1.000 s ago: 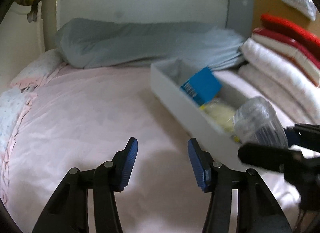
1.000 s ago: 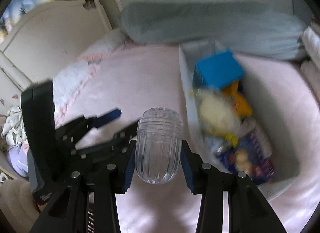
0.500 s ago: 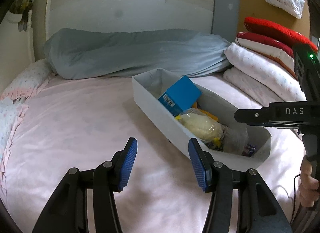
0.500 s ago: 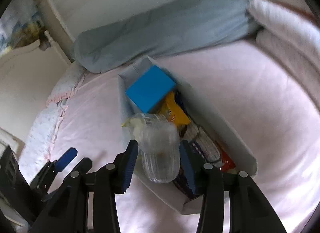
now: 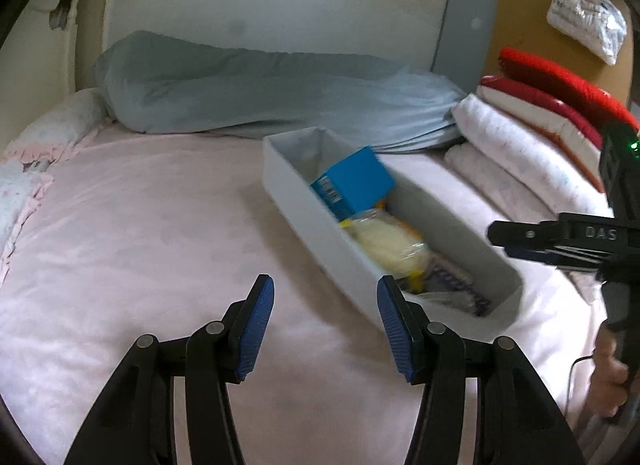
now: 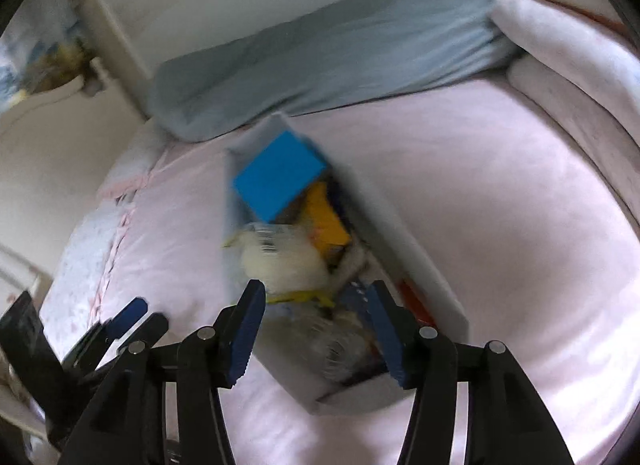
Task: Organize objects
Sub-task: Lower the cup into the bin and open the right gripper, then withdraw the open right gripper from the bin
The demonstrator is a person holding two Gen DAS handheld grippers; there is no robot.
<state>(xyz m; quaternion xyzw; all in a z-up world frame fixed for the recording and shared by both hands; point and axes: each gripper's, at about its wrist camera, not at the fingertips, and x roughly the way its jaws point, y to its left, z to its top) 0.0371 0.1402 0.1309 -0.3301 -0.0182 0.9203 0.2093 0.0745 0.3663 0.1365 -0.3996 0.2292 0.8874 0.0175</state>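
Right wrist view: right gripper (image 6: 318,311) angled down over grey box (image 6: 416,265).
Jaws just opening, apart, clear cup (image 6: 340,349) released below; left gripper (image 5: 325,323) half-spread, empty.

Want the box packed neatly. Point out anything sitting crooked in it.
The blue carton sits tilted, one corner poking above the grey box's rim, propped on the packets below. The clear jar lies blurred at the near end.

Soft even daylight on your bed (image 5: 160,225), faint shadows, fisheye bending and dark corners, your right view smeared by motion blur
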